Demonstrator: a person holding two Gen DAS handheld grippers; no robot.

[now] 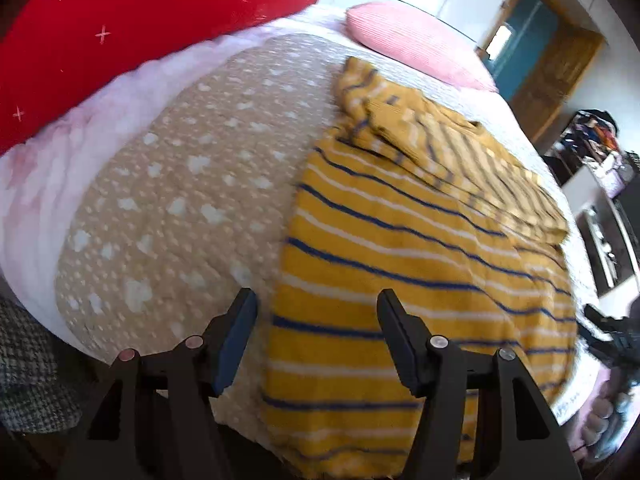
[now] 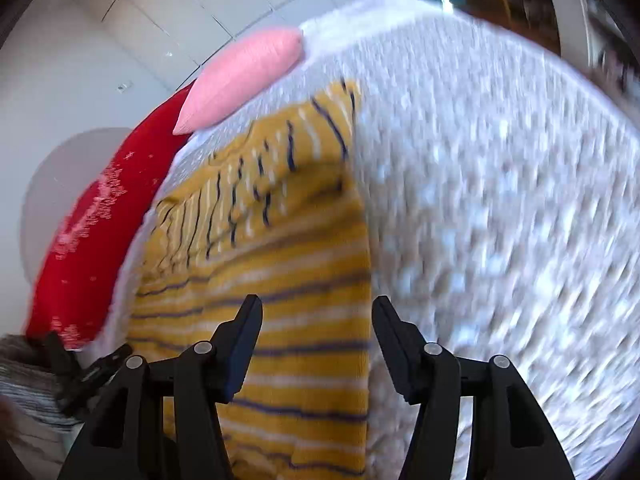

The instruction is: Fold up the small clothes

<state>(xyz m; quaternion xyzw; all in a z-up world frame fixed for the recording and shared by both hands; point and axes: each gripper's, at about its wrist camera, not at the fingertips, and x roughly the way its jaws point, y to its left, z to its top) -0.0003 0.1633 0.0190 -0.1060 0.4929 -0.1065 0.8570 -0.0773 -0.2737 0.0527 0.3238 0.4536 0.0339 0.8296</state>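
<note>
A yellow garment with blue and white stripes [image 1: 400, 264] lies spread on the bed, its far part folded back over itself. It also shows in the right wrist view [image 2: 288, 272]. My left gripper [image 1: 316, 304] is open and empty, hovering over the garment's near left edge. My right gripper [image 2: 316, 312] is open and empty, hovering over the garment's near right edge. The left gripper [image 2: 84, 372] shows at the lower left of the right wrist view, and the right gripper [image 1: 612, 332] at the right edge of the left wrist view.
The bed has a beige quilt with white spots [image 1: 172, 208]. A red pillow [image 1: 120, 28] and a pink pillow [image 1: 416, 44] lie at the far end. A wooden door [image 1: 548, 56] and cluttered shelves [image 1: 596, 140] stand to the right.
</note>
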